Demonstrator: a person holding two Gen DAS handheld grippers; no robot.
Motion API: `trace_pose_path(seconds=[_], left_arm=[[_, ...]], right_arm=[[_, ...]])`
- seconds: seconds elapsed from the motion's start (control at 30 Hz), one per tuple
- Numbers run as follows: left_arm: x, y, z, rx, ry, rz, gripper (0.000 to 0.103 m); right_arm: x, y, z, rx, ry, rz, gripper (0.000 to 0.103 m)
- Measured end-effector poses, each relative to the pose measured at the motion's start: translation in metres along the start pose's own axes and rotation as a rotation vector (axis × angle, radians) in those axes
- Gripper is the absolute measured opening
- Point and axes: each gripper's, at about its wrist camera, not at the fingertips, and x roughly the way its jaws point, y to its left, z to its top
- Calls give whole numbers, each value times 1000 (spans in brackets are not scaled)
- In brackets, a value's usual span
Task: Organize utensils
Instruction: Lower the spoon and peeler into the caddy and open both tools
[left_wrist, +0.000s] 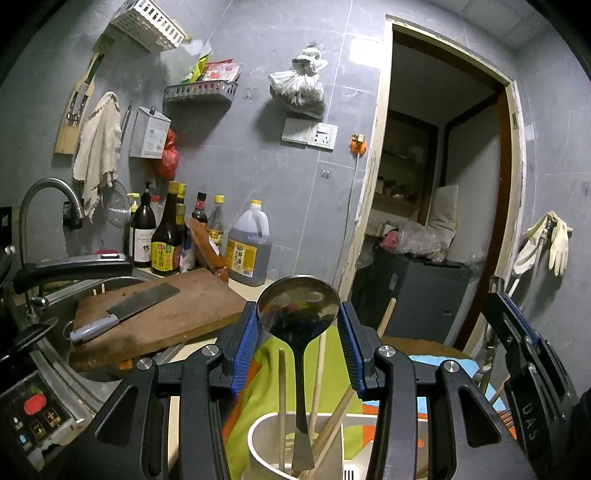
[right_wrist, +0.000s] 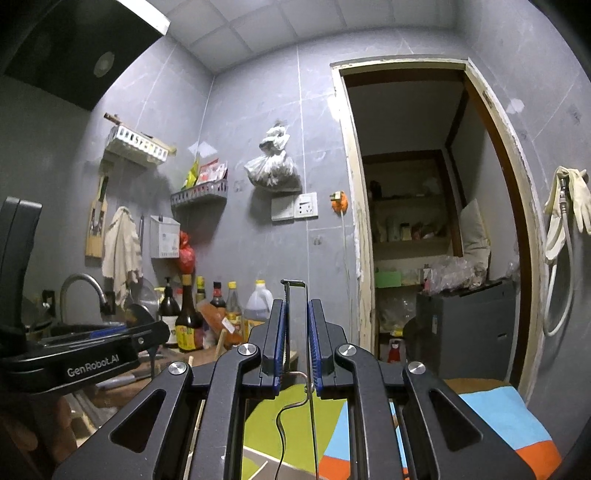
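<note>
Left wrist view: the left gripper (left_wrist: 298, 345) clasps a steel ladle (left_wrist: 298, 306) by the sides of its bowl, both blue pads pressed against the rim. The ladle stands upright, bowl on top, its handle running straight down into a white utensil holder (left_wrist: 258, 439) directly below the jaws. Several wooden chopsticks (left_wrist: 282, 402) lean inside the same holder, crowding both sides of the handle. Under the holder lies a green, orange and blue cloth (left_wrist: 332, 347). Left of the gripper, a wooden cutting board (left_wrist: 192, 314) rests partly over the sink, with a cleaver (left_wrist: 136, 308) lying flat on it. Behind the board stand sauce bottles (left_wrist: 166, 240) and a large oil jug (left_wrist: 248, 247) against the grey tiled wall. A curved faucet (left_wrist: 40, 199) rises at far left. A tied plastic bag (left_wrist: 297, 86) hangs on the wall above a socket. The right gripper (left_wrist: 511, 332) shows at the right edge, well apart from the ladle.

Right wrist view: the right gripper (right_wrist: 296, 347) is clenched on a thin wire utensil (right_wrist: 293, 291), whose bent metal frame rises above the fingertips while its wire tail trails down between the arms toward the cloth (right_wrist: 273, 417). The jaws stand nearly together with only the wire between them. The left gripper's body (right_wrist: 85, 354) fills the left edge, hiding part of the counter. Bottles (right_wrist: 186, 317), the hanging bag (right_wrist: 271, 166) and an open doorway (right_wrist: 417, 221) lie beyond; pale rubber gloves (right_wrist: 567, 206) hang at right.
</note>
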Motion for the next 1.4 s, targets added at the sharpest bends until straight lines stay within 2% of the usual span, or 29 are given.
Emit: trace_pose_path(seconds=[0.37,0.9,1.03,1.1,1.2,1.4], left_arm=[[6,-8,-9,7,54,-26,38],[7,-2,-16,-28,103,-50,38],[3,0,-13,-30,86,-57,39],[1,0,-11,-32,78,-66,43],[-3,0,-9,-36,69,-75,44],[-6,-1,-5,-37,63,-77,46]], right_arm=[[-1,-3,-17,11,64,-5,11],[-4,-2,-21,6,80,-7,13],[-4,-2,-21,8,80,-6,16],[-4,-2,-21,8,79,-6,17],[-6,-1,-21,7,77,-4,23],[-13,0,-17,7,62,-5,24]])
